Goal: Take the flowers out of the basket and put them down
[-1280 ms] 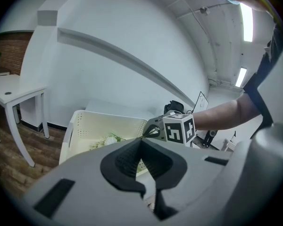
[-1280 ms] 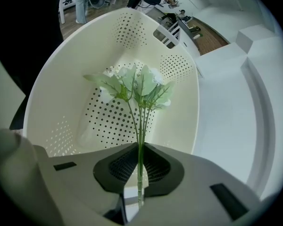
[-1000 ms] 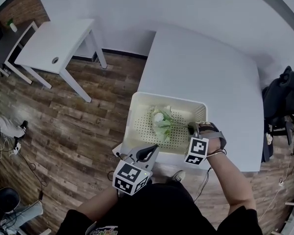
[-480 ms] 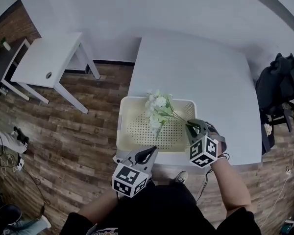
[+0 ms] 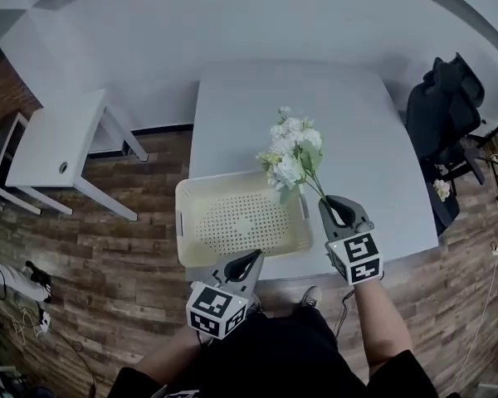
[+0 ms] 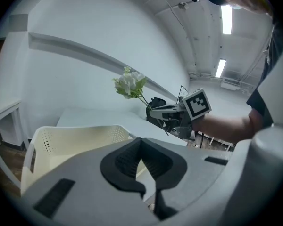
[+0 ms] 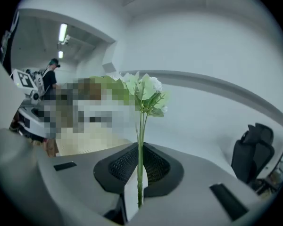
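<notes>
The flowers (image 5: 292,152) are white and green, the basket (image 5: 183,222) cream.

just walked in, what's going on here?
A person works at a white table with a handheld gripper in each hand. The right gripper is shut on the stems of a bunch of white flowers and holds them in the air, just past the right rim of the cream basket. The basket sits at the table's near edge and looks empty. The flowers are not yet put down. The left gripper is shut on nothing, at the basket's near side.
</notes>
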